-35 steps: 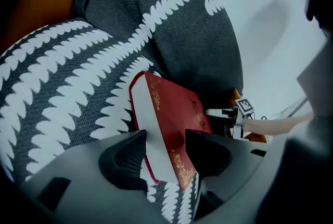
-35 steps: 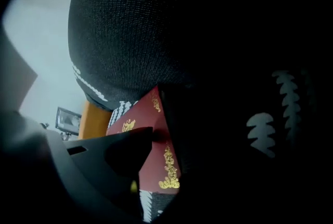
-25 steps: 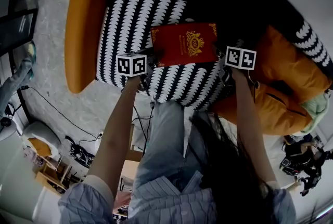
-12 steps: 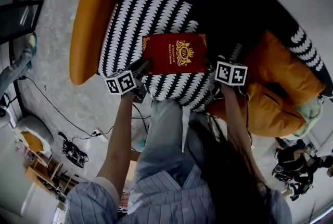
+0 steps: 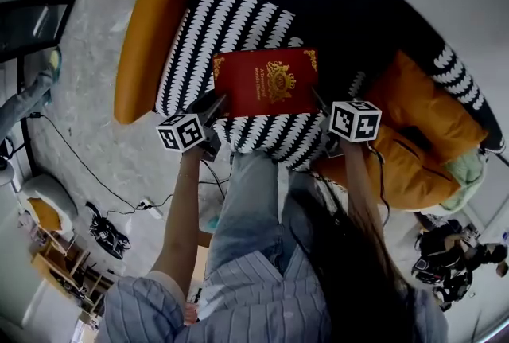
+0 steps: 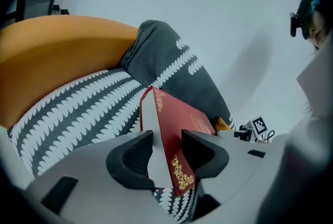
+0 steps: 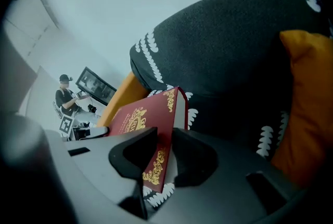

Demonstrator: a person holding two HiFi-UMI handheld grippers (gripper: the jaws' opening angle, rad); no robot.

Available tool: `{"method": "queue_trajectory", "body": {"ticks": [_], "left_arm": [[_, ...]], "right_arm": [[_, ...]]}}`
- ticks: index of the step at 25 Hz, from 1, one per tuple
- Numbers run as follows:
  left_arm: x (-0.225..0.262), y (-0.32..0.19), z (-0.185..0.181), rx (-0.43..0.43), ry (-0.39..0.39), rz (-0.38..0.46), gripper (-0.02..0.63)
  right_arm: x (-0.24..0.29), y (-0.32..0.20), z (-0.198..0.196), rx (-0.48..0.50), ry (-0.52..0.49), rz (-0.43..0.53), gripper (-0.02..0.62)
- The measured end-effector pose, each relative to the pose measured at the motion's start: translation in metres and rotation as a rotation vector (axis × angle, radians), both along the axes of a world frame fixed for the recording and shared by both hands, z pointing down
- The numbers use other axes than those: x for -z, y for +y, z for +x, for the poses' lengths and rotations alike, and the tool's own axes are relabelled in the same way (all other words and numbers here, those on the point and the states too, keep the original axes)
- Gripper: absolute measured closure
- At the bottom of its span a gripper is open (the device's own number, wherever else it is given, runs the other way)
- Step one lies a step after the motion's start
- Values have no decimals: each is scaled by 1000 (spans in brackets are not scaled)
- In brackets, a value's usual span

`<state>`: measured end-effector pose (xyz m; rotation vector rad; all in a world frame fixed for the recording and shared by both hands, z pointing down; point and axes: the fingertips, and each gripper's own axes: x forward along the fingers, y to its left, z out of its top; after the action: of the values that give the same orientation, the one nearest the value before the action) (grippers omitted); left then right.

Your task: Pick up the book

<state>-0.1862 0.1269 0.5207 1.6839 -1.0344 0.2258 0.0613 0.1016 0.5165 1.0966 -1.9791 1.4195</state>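
Red book raised nearer camera than before; left gripper, right gripper jaws closing, clamping its opposite edges.

The red book has lines of gold lettering on its cover beside a gold crown crest, but the letters are too small to read in any view. The marker cube at the head view's left and its twin at the right show only black-and-white square code patterns, with no letters or numbers.

I see a deep red book with gold ornament at centre frame, a black cushion striped with white feathery rows, and an orange armrest at left.
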Motion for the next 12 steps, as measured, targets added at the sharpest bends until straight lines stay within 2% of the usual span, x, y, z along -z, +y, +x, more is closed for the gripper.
{"method": "queue_trajectory", "body": {"ticks": [9,12], "left_arm": [[57,-14,-12,74,51,72,425],[80,-21,-7,57,51,97,428]], "right_arm": [[68,-11,-9,-52,24,64,494],[96,-17,-5,-61,42,97,494]]}}
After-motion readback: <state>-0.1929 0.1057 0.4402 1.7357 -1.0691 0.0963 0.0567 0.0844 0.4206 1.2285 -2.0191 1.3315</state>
